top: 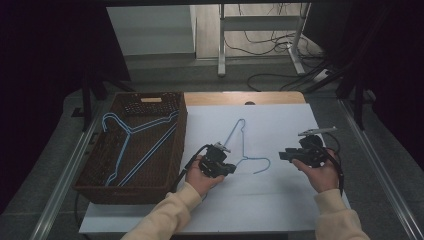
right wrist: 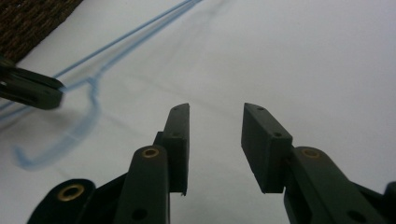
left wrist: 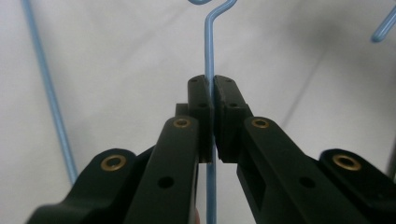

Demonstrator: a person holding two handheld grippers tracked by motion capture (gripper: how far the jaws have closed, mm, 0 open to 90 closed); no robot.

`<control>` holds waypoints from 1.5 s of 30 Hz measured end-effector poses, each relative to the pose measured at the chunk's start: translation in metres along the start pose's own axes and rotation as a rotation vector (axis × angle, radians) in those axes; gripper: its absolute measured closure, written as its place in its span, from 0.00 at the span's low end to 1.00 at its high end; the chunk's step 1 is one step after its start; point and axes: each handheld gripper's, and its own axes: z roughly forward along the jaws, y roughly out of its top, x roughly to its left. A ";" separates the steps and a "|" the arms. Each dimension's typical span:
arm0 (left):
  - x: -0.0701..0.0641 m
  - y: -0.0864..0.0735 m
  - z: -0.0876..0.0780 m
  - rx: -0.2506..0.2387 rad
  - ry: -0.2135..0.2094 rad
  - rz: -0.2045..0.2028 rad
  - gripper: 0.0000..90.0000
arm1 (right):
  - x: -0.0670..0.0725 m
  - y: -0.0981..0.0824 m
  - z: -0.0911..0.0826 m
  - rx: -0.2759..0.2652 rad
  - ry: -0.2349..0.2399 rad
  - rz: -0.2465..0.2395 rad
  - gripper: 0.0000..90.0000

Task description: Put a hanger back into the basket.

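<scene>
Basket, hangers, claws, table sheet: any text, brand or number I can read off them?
None readable in any view.
Wicker basket: its pale tag is too small to tell.
Blue hanger, left claw, right claw, white sheet: no markings.

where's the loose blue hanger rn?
High view: the blue hanger lies on the white sheet, right of the wicker basket, its neck clamped in the left gripper.

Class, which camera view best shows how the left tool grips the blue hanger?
The left gripper view: its jaws close on the blue hanger wire. The high view shows the left tool at the hanger's neck, small. The right gripper view shows the hook, blurred.
</scene>
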 end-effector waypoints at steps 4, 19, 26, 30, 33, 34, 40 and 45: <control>-0.001 0.004 -0.024 -0.051 -0.003 0.001 0.96 | -0.004 -0.003 0.002 -0.002 -0.008 -0.006 0.67; -0.005 0.016 -0.089 -0.188 -0.073 0.004 0.96 | -0.009 -0.008 0.006 0.001 -0.006 -0.007 0.67; -0.007 0.016 -0.125 -0.258 -0.113 0.016 0.96 | -0.007 -0.007 0.006 -0.001 -0.012 -0.010 0.67; -0.005 0.012 -0.147 -0.298 -0.115 0.025 0.96 | -0.004 -0.007 0.005 -0.002 -0.015 -0.011 0.67; -0.002 0.009 -0.165 -0.323 -0.120 0.022 0.96 | -0.001 -0.007 0.005 -0.002 -0.016 -0.023 0.66; -0.001 0.008 -0.169 -0.330 -0.118 0.020 0.96 | 0.000 -0.007 0.005 0.000 -0.016 -0.023 0.66; 0.017 -0.001 -0.201 -0.386 -0.115 0.007 0.96 | 0.000 -0.008 0.010 0.021 -0.010 -0.033 0.66; 0.037 -0.013 -0.228 -0.433 -0.094 -0.022 0.96 | 0.001 -0.008 0.011 0.025 -0.013 -0.027 0.66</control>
